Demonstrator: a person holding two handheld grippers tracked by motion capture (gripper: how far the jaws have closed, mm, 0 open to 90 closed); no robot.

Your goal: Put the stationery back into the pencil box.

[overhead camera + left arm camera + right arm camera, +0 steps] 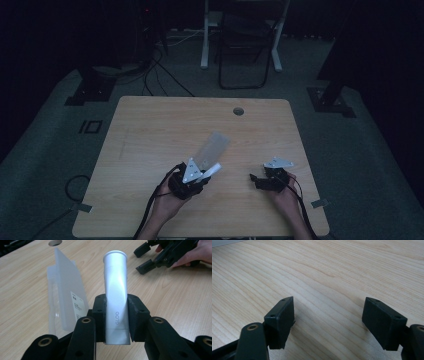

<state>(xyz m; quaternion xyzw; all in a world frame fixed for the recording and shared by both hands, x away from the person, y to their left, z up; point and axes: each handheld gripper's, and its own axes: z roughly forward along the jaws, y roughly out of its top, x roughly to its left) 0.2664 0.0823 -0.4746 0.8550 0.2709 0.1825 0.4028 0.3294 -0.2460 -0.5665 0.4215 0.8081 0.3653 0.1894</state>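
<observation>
My left gripper (116,312) is shut on a white glue stick (116,292) marked GLOO, which points forward between the pads. In the high view the left gripper (202,176) holds the glue stick (212,171) low over the table's front middle. A translucent plastic case (66,293) lies flat just left of the stick, and it shows as a pale strip (212,147) beyond the gripper. My right gripper (329,320) stands open over bare wood with nothing between its fingers. It sits at the front right (255,179), held by a hand.
The wooden table (165,120) has a round cable hole (238,111) near its far edge. Cables trail from both grippers over the front edge. A chair frame (245,45) and stands rest on the dark floor behind.
</observation>
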